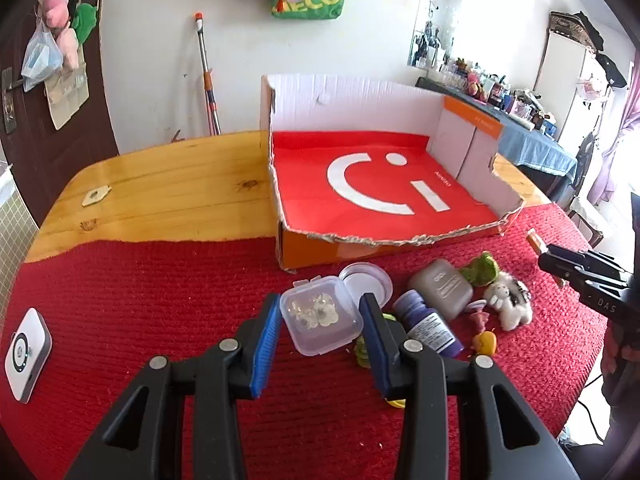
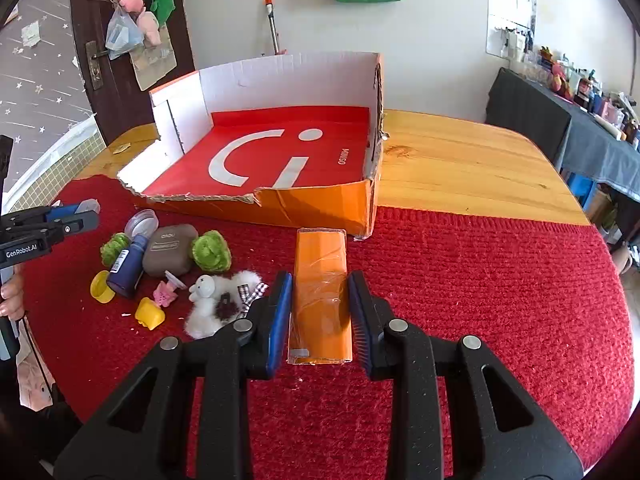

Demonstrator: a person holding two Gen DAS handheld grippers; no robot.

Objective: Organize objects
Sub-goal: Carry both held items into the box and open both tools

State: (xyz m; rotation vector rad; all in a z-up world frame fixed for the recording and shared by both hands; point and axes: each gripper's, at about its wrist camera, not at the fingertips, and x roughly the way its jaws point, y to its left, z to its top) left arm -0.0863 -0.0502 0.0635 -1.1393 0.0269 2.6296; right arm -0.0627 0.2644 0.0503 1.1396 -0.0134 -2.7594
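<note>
An open orange cardboard box with a red liner stands on the table; it also shows in the right wrist view. My left gripper is open around a small clear plastic case on the red cloth. My right gripper is open around a long orange box lying on the cloth. Loose items lie in a pile: a purple bottle, a grey pouch, a white plush sheep, green plush pieces, a yellow toy.
A red cloth covers the near part of the wooden table. A white device lies at the left on the cloth. A small wooden tag lies on the bare wood. A clear round lid lies by the box.
</note>
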